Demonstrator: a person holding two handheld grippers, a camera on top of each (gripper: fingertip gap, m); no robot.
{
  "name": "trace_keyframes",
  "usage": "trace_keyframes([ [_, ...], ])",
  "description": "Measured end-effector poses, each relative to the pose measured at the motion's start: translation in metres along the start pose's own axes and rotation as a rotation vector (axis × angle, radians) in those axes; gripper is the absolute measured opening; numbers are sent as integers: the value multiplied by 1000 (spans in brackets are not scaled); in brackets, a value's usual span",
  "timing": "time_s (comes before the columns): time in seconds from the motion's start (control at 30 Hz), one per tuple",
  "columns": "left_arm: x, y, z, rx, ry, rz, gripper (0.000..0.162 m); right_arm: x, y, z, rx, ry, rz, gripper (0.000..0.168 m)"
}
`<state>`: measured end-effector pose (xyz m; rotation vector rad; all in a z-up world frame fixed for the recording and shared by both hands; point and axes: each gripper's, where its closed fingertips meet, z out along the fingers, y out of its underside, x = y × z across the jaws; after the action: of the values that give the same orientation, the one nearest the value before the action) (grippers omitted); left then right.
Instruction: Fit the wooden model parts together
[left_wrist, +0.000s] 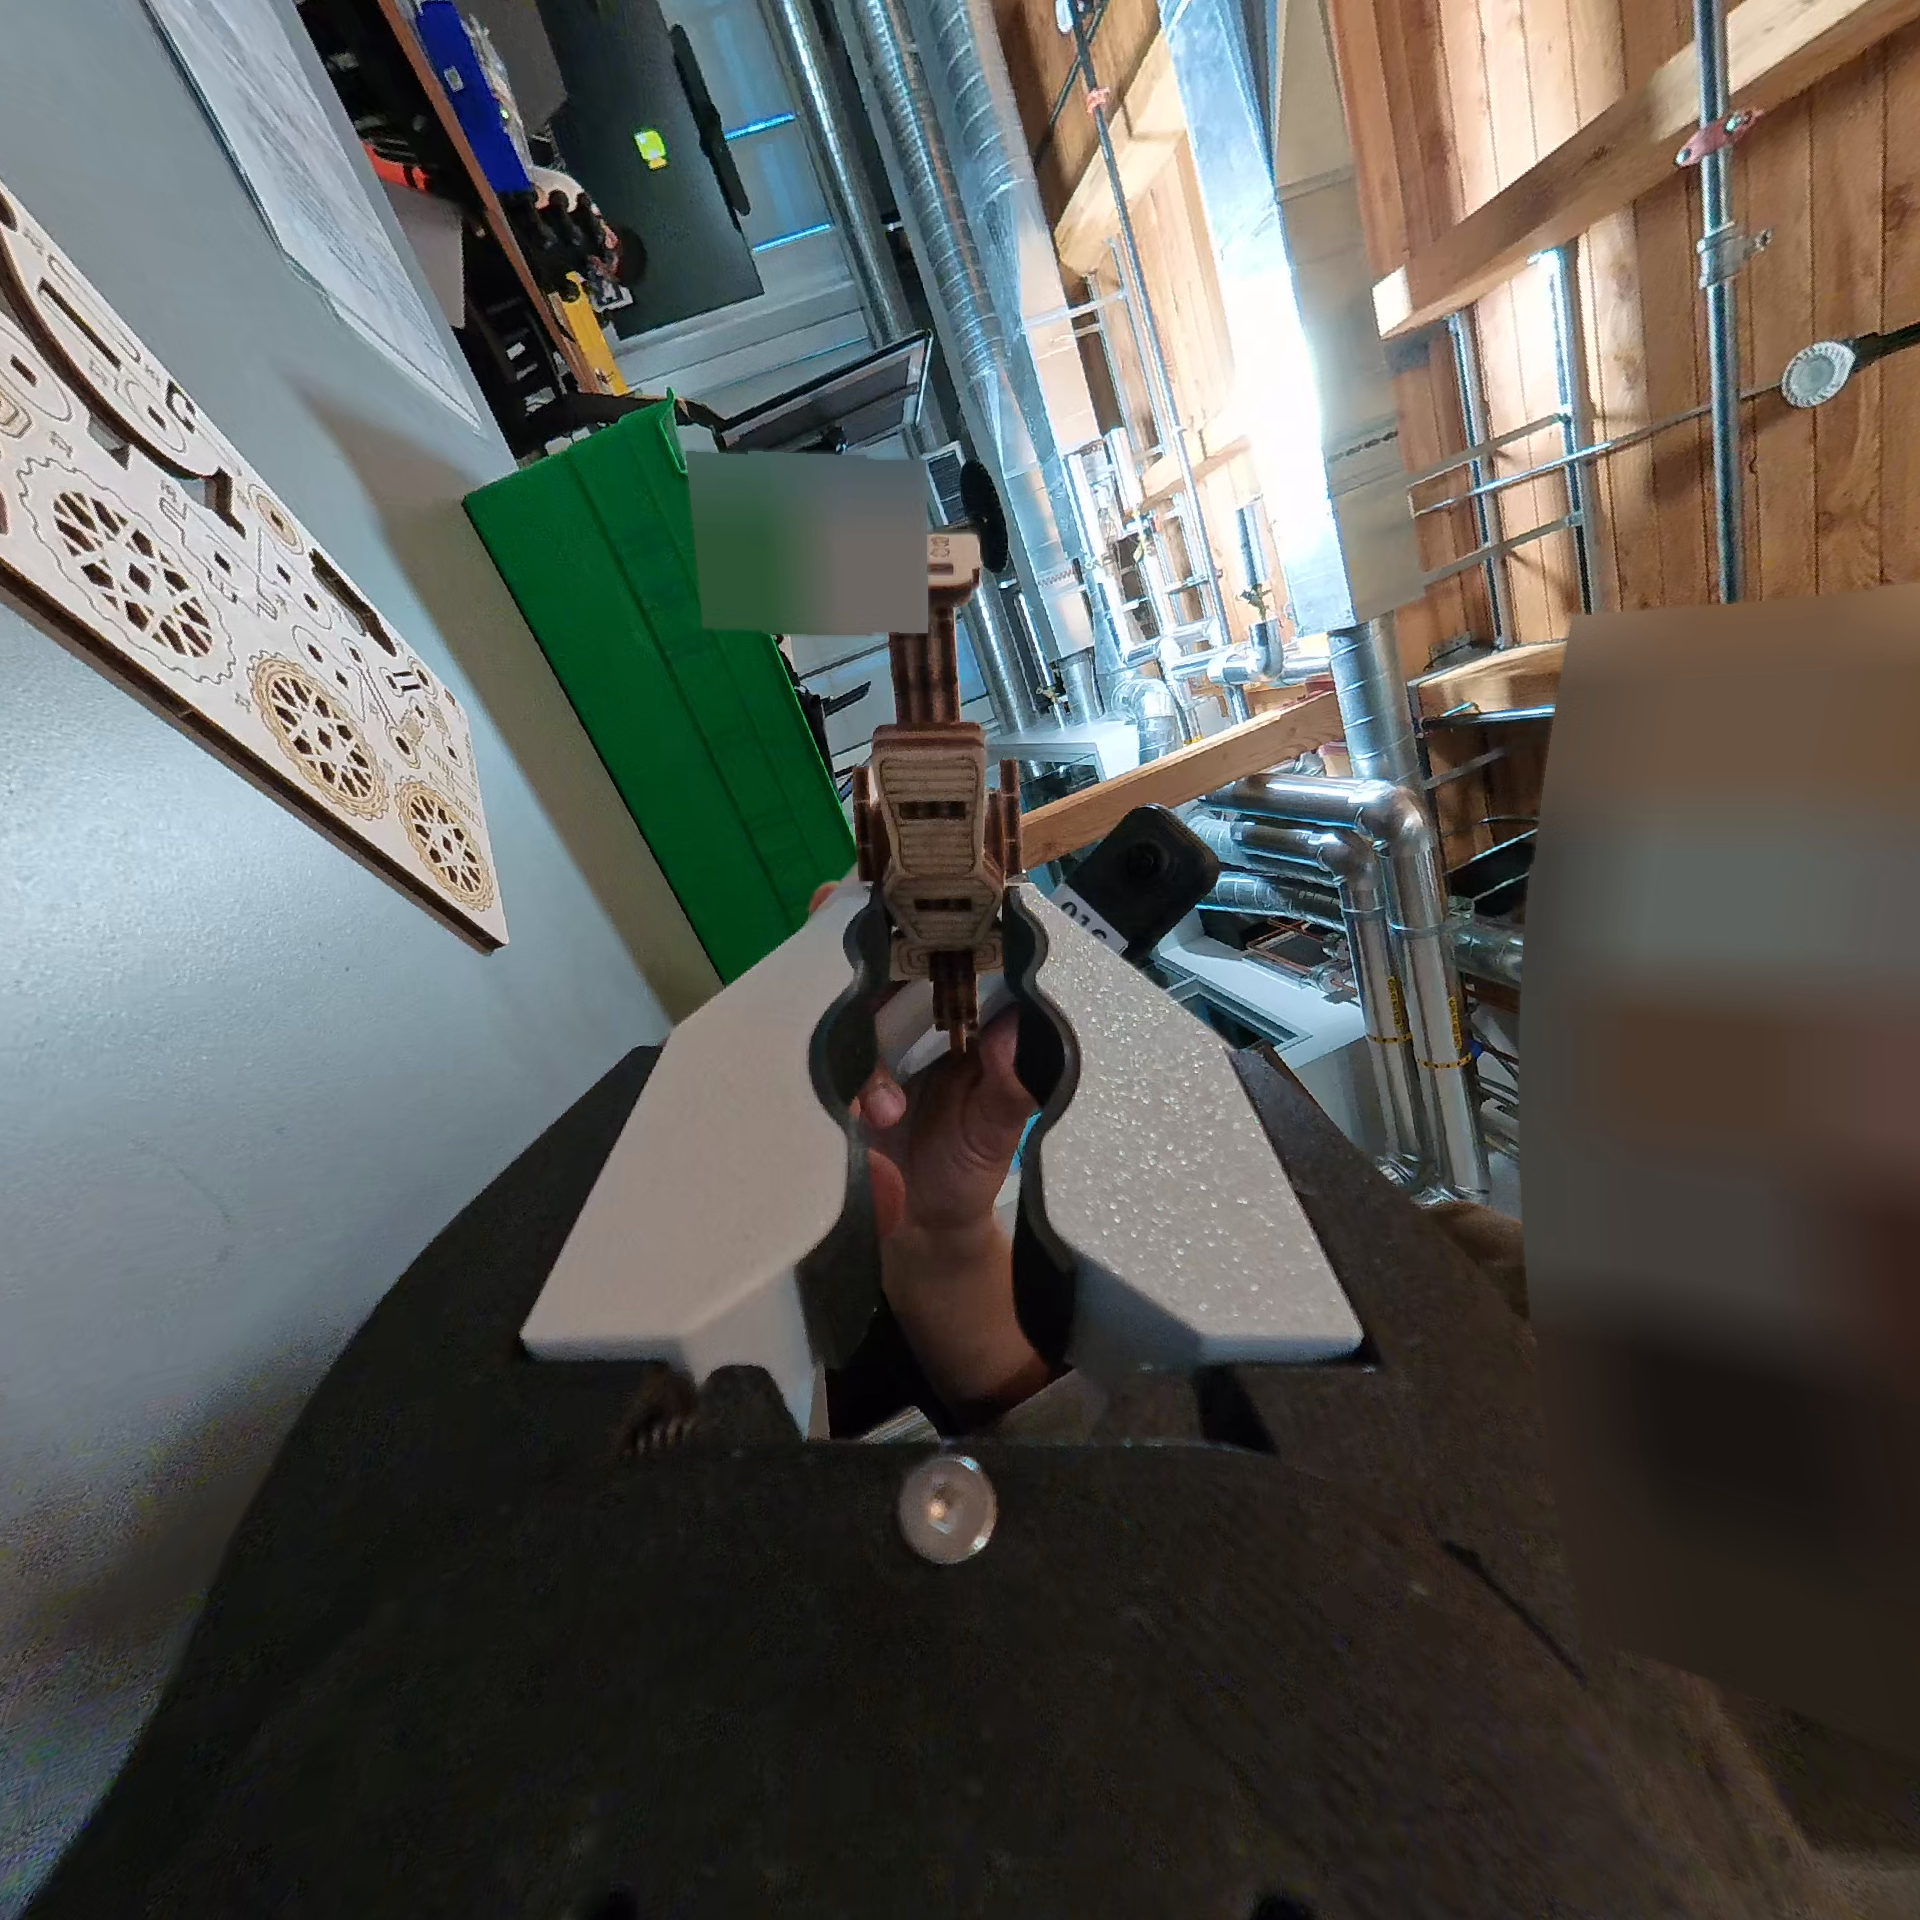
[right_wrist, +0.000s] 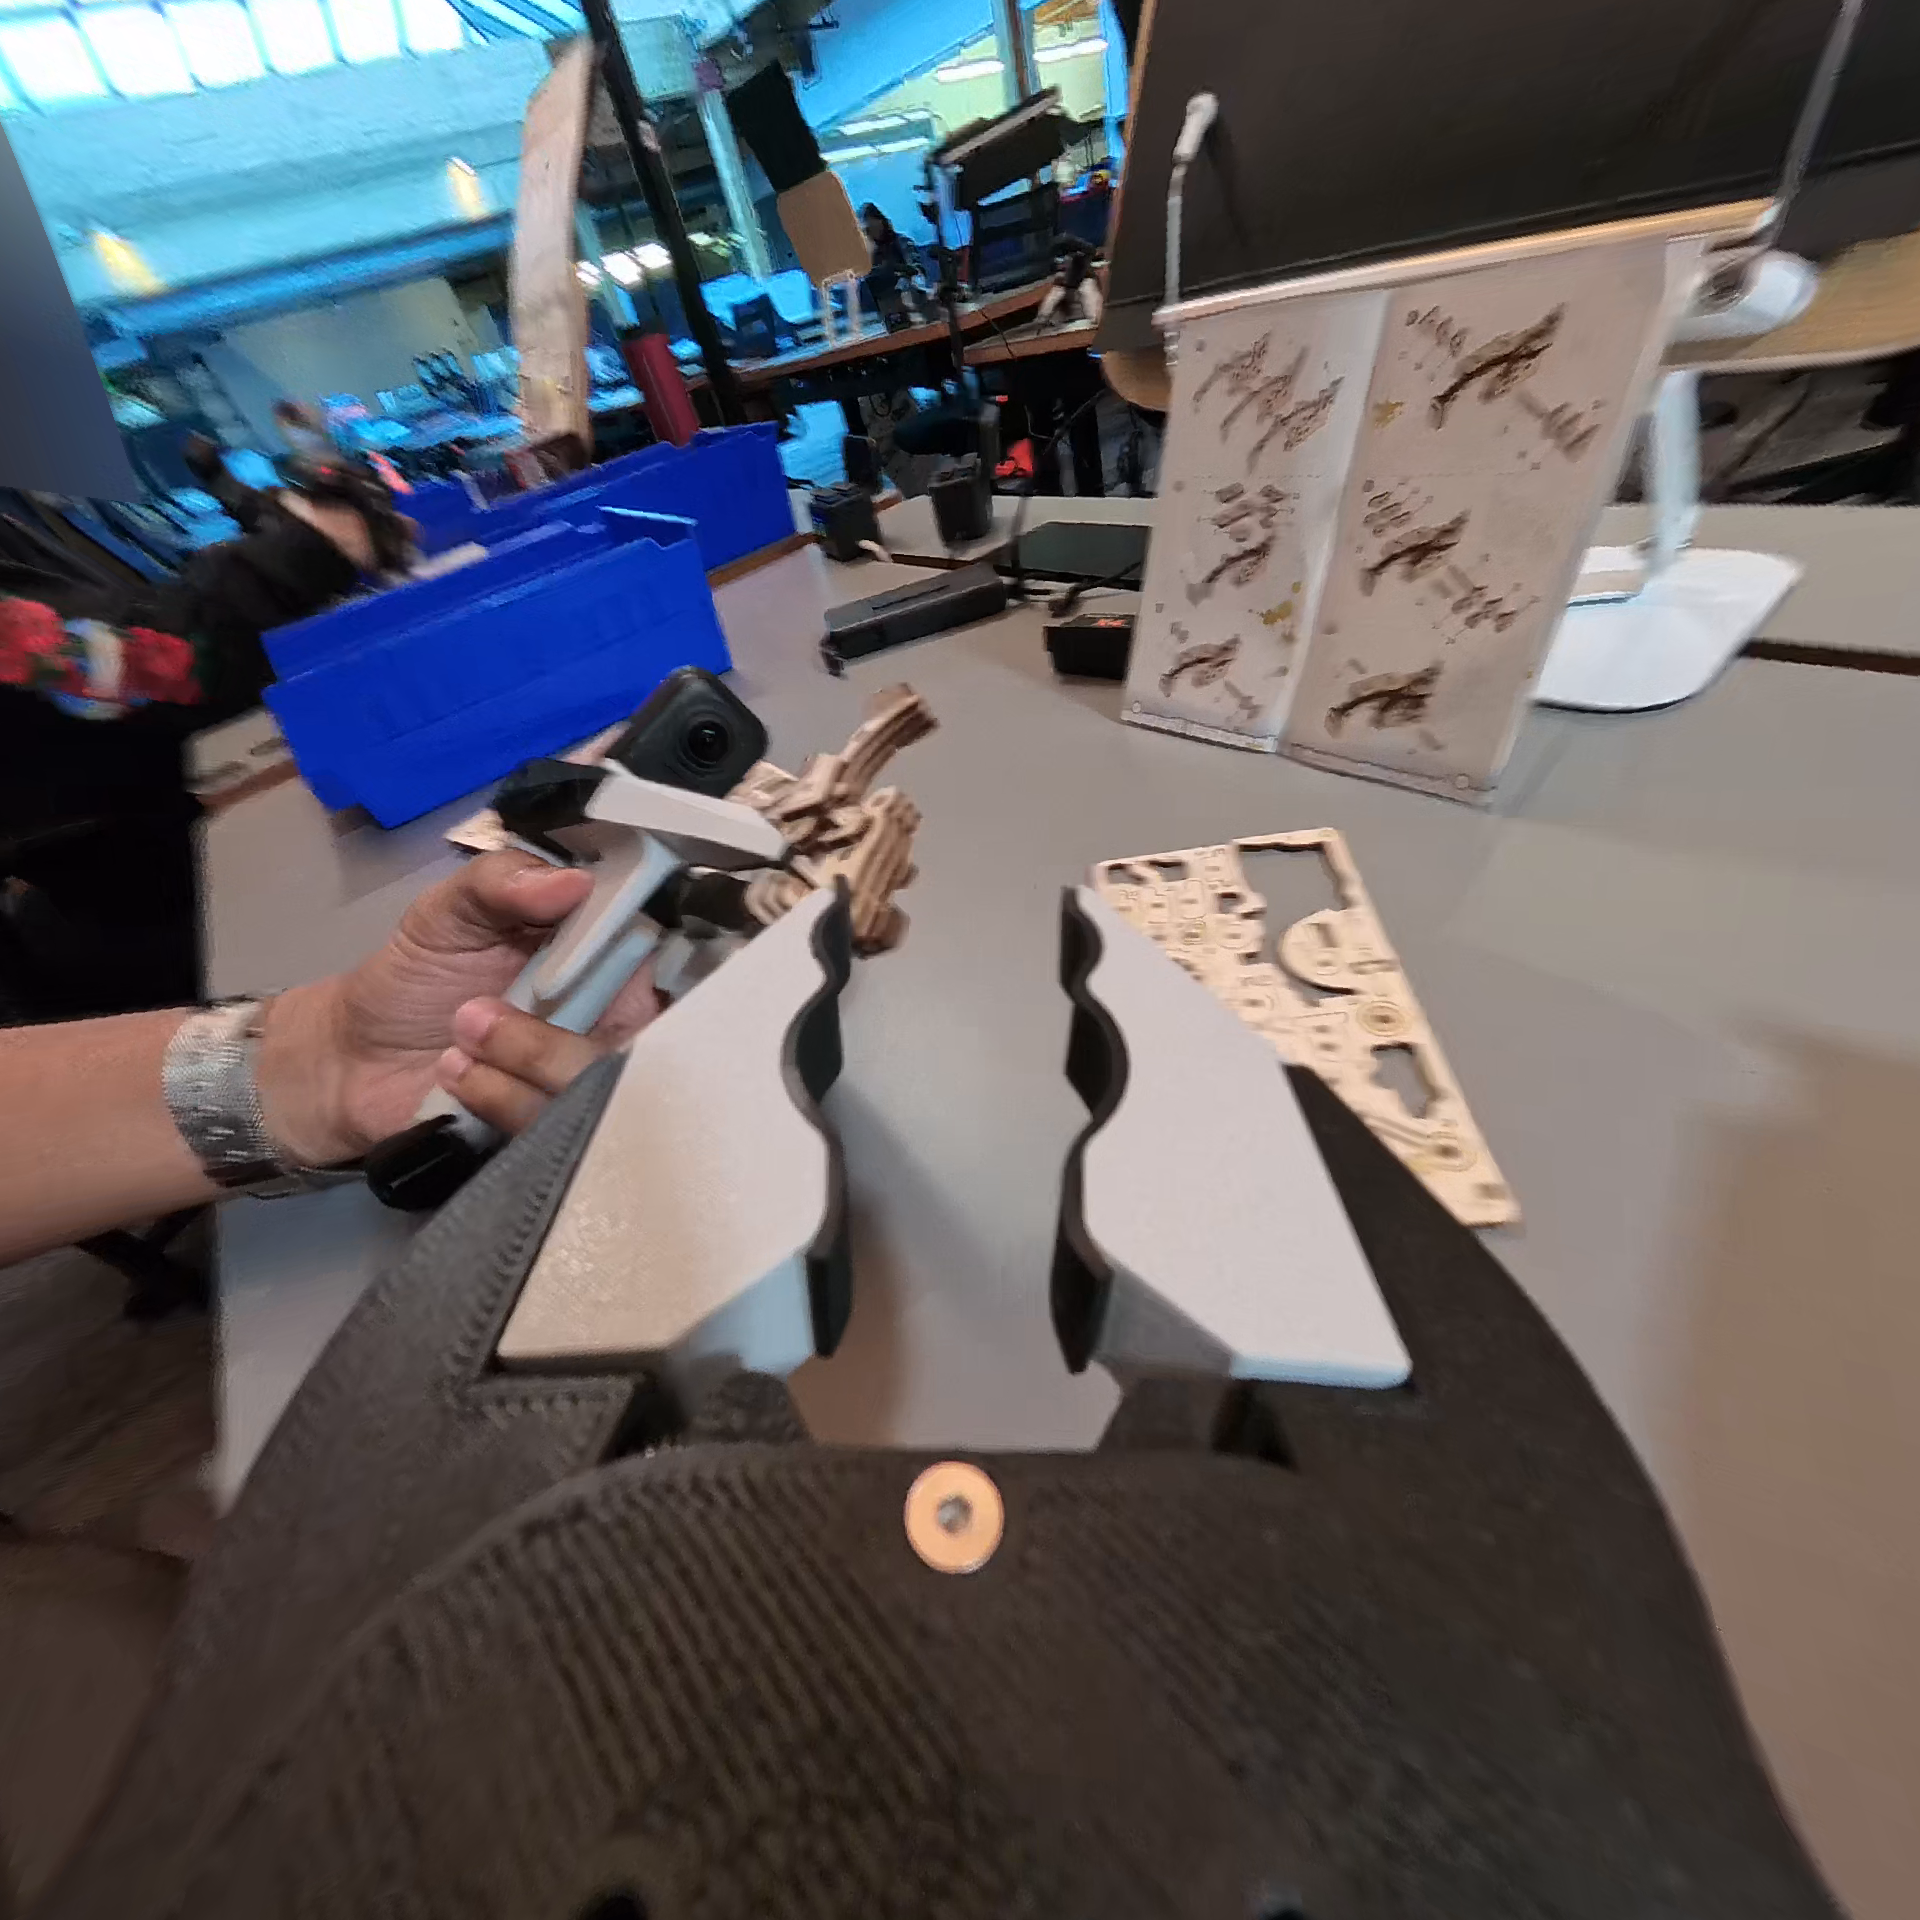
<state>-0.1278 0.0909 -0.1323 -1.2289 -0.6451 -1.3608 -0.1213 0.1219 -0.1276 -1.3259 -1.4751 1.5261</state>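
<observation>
A grey table (right_wrist: 1558, 935) stands in a bright workshop with wooden-plank walls (left_wrist: 1558, 260) and metal ducts (left_wrist: 935, 208).

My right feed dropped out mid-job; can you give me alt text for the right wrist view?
The right gripper hovers open and empty above the grey table, with a punched-out wooden parts sheet just right of its tips. At left, a hand holds the left gripper clamped on the wooden model.

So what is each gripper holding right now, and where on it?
The left gripper clamps the wooden model near its lower end, the rest sticking out past the fingers. The right gripper is open, holding nothing.
</observation>
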Motion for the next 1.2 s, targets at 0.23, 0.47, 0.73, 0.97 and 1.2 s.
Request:
trace_keyframes([
  [0.23,-8,13,5,-77,-55,-4,18,37,-5,-16,-3,88,60,38],
  [0.47,-22,24,6,-152,-168,66,18,29,2,-13,-50,-4,107,40],
  [0.73,-54,-6,-25,-142,-569,360,18,7,19,-2,-137,-97,95,44],
  [0.97,-33,-14,-19,76,-338,-14,18,-13,41,11,-267,69,-479,55],
  [1.2,-32,-8,-16,88,-233,-194,18,-24,37,15,-203,304,-1260,21],
])
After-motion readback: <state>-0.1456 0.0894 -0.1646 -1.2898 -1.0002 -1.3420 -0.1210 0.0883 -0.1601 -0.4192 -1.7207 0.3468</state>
